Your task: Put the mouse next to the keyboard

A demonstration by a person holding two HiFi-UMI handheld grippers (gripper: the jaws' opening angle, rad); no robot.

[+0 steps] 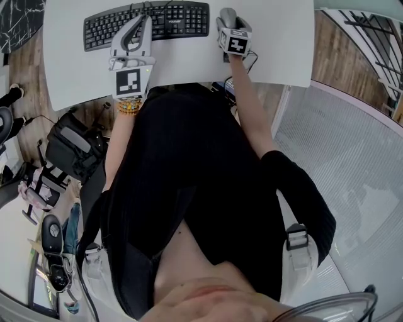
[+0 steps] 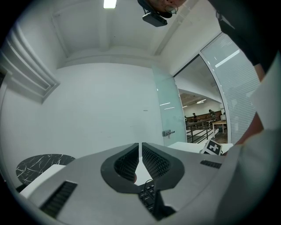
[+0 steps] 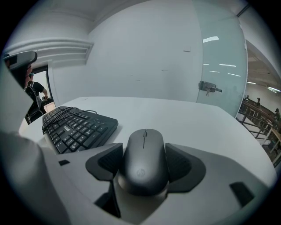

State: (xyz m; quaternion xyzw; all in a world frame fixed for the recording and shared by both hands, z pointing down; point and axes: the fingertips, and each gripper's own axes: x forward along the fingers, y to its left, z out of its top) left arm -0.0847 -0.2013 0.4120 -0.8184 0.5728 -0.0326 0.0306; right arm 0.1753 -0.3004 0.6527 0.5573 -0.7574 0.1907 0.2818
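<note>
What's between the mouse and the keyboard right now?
In the right gripper view: one jaw of the right tool gripping the mouse, then bare table up to the keyboard.

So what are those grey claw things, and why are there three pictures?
A person is holding a grabbing tool in each hand, so there is no robot here. One picture comes from a camera on the person's head, looking down at the white table. The other two come from small cameras that ride on each tool and look along its two jaws. On the table lies a black keyboard. The left tool is over the keyboard, with its jaws together and nothing in them. The right tool has its jaws closed on a grey mouse, just to the right of the keyboard.
</note>
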